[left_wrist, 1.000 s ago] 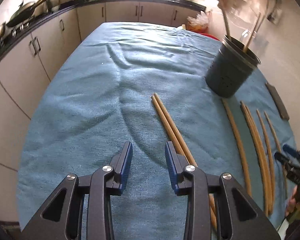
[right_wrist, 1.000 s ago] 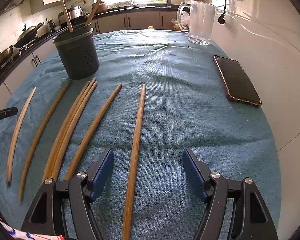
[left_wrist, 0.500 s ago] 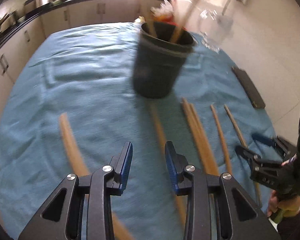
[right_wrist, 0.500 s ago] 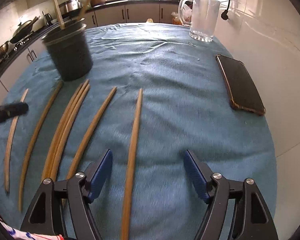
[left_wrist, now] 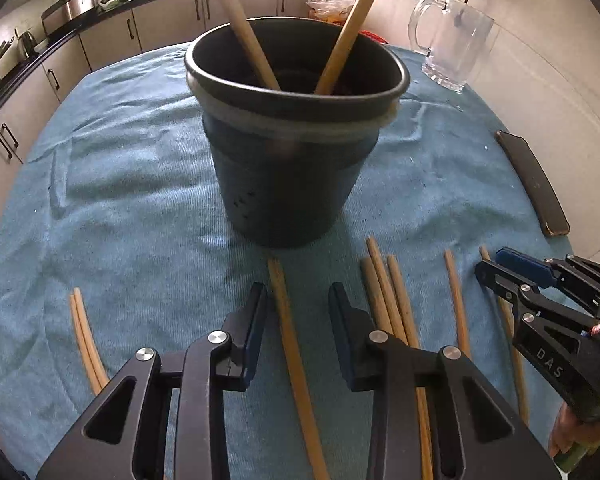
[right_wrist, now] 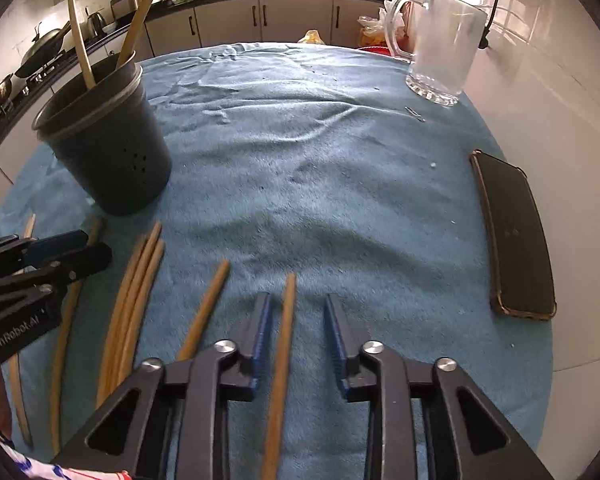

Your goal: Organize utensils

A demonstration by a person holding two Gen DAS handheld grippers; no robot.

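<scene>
A dark utensil holder (left_wrist: 296,140) stands on the blue cloth with two wooden chopsticks (left_wrist: 352,20) leaning in it; it also shows in the right wrist view (right_wrist: 108,148). Several wooden chopsticks lie in a row in front of it. My left gripper (left_wrist: 298,300) is open, low over the cloth, with one chopstick (left_wrist: 290,336) lying between its fingers. My right gripper (right_wrist: 296,308) is open, with the rightmost chopstick (right_wrist: 284,340) between its fingers, close to the left finger. A bundle of three chopsticks (right_wrist: 134,300) lies between the two grippers.
A glass mug (right_wrist: 440,44) stands at the far right of the table. A black phone (right_wrist: 512,232) lies near the right edge. A pair of chopsticks (left_wrist: 84,344) lies at the left. Kitchen cabinets and a stove run along the back and left.
My left gripper has swung right and moved up close to the holder, straddling a chopstick. My right gripper has narrowed and moved forward over the rightmost chopstick.
</scene>
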